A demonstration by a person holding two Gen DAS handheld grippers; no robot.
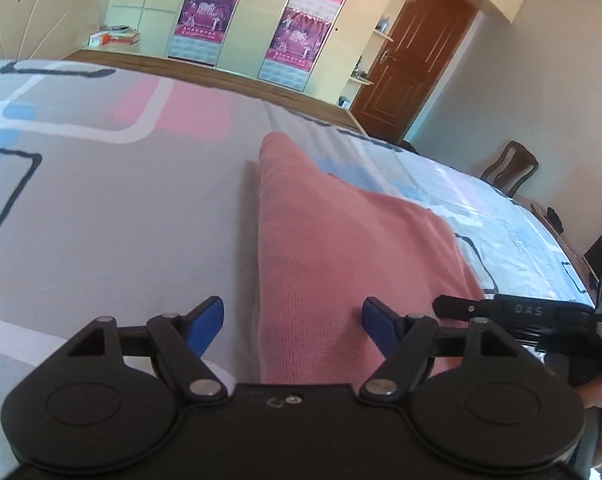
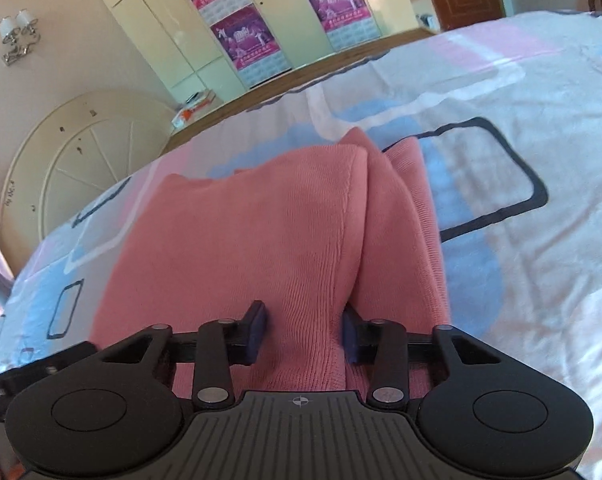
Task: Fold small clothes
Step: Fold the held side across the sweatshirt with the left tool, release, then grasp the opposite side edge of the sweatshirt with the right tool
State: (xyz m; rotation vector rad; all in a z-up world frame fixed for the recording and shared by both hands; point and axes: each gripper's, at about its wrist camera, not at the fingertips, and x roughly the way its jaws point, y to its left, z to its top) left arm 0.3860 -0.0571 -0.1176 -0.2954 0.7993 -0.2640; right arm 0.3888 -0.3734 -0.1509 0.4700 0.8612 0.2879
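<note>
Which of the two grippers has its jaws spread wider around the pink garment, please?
The left gripper: its blue pads stand far apart, clear of the pink garment. The right gripper sits much narrower around a fold.

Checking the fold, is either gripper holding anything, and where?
The right gripper pinches a raised fold of the pink garment at its near edge; the left gripper is open.

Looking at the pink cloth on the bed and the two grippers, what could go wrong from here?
1. The right gripper has a bunched ridge of the pink cloth between its jaws; it may catch several layers and make a crooked fold.
2. The left gripper is open over the cloth's edge, so that side may slip.
</note>
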